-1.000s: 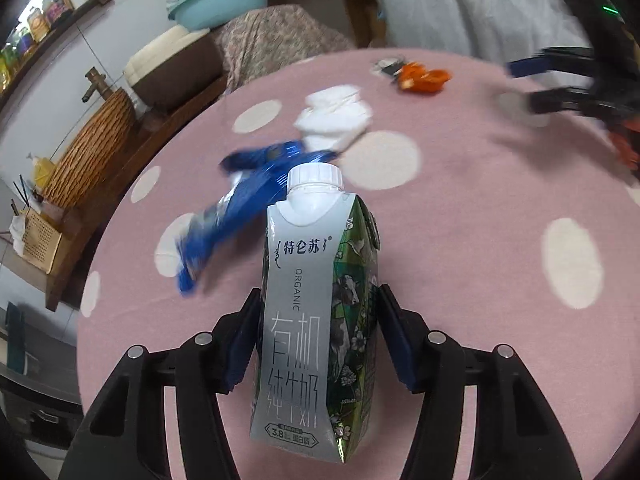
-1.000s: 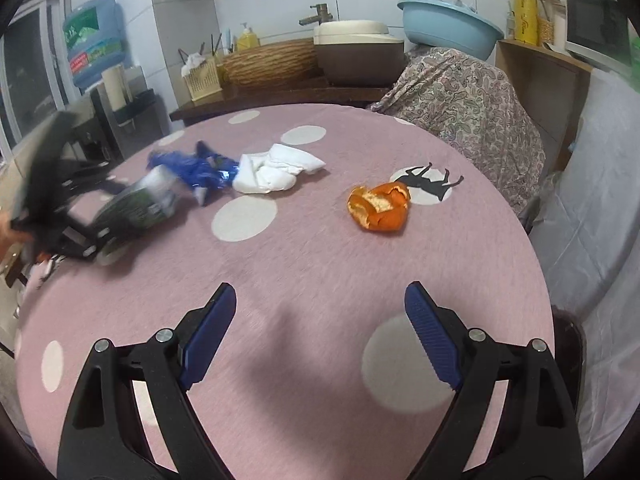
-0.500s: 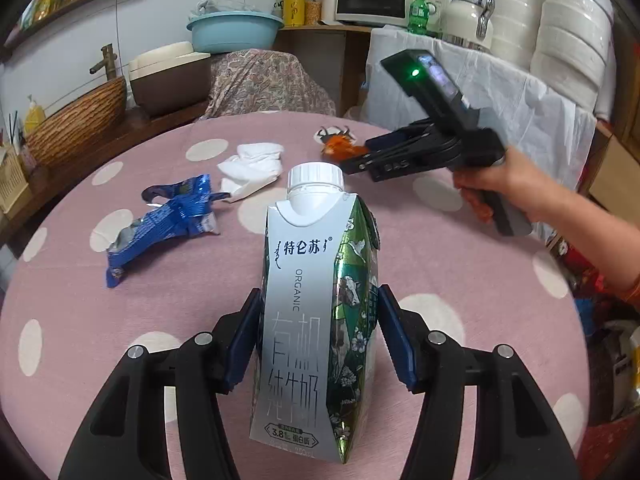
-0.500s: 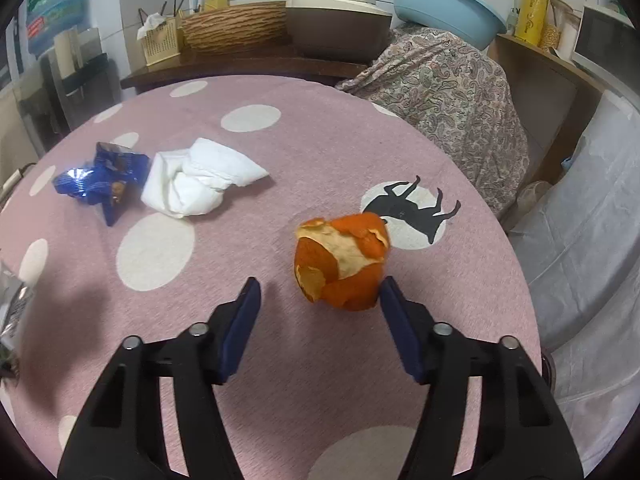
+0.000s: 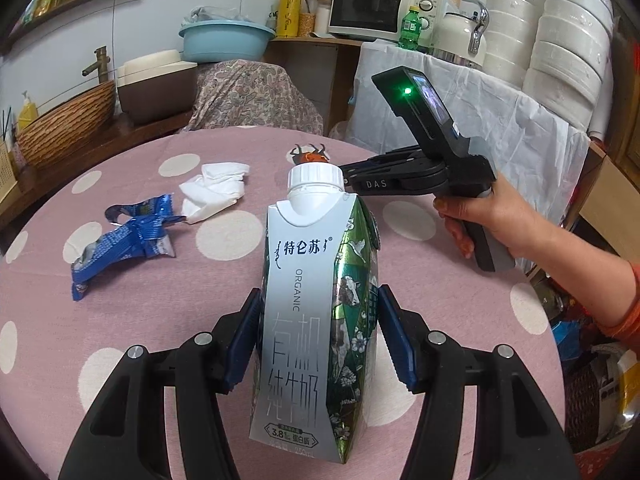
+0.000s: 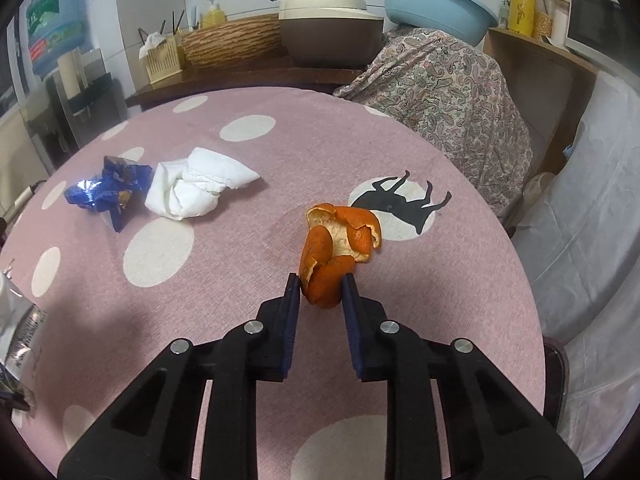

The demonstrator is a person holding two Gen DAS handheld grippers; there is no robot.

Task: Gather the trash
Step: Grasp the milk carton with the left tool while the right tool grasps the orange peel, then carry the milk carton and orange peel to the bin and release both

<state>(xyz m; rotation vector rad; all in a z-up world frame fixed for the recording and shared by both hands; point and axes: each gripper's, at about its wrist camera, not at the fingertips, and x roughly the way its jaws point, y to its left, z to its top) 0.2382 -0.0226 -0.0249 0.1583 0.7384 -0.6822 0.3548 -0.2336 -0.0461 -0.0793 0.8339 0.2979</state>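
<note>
The right tool (image 6: 320,290), just closing, pinched the near lobe of orange peel (image 6: 340,240) on the table (image 6: 440,300), a thin hold likely to tear; the left tool (image 5: 318,330) clamped a milk carton (image 5: 316,320).

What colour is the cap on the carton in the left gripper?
White; the carton and its cap show best in the left wrist view.

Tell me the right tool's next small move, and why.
Probably lift. The right tool has just been closing, and its pads now pinch the near end of the orange peel, which looks to still rest on the pink tablecloth.
</note>
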